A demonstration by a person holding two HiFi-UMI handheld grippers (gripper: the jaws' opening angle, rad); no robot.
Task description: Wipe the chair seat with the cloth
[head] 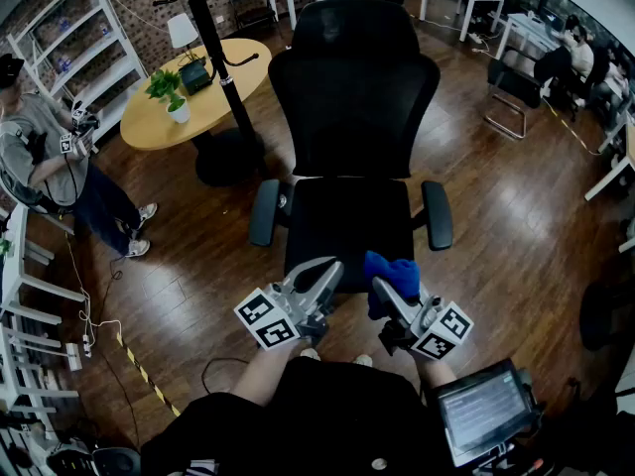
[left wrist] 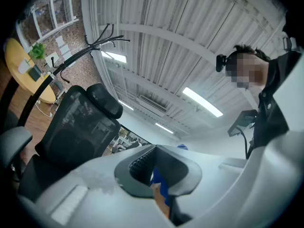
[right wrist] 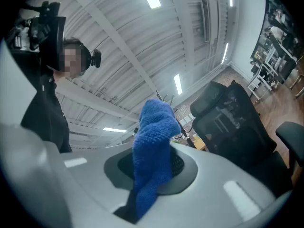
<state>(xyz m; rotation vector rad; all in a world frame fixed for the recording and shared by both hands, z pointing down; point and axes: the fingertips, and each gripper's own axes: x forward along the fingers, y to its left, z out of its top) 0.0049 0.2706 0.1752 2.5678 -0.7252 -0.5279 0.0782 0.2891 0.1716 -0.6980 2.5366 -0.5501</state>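
I see a black chair (head: 352, 87) in the middle of the room, on a brown wood floor (head: 516, 226). Its seat (head: 347, 228) is flat and dark, with 1 armrest on each side. My 2 grippers are at the near edge of the seat, close beside each other.

The right gripper (head: 385, 291) is clenched on the blue cloth (head: 395, 274). In the right gripper view the fluffy cloth sticks up from between the jaws, and a bit of it hangs down the near side. In the head view the cloth sits over the near right part of the seat. I cannot tell if it touches the seat.

The left gripper (head: 329, 269) is just left of the cloth. Its jaws are pressed together at the tips and I see nothing gripped in them. Both gripper views look up at the white ceiling with its long lights.

Far to the left is a round yellow table (head: 149, 122) with a small green plant (head: 167, 87) on it. A black coat stand (head: 213, 38) is just right of the table. A person (head: 40, 157) stands at the left side by the white shelves (head: 69, 38). Near me on the right is a small screen (head: 483, 410)
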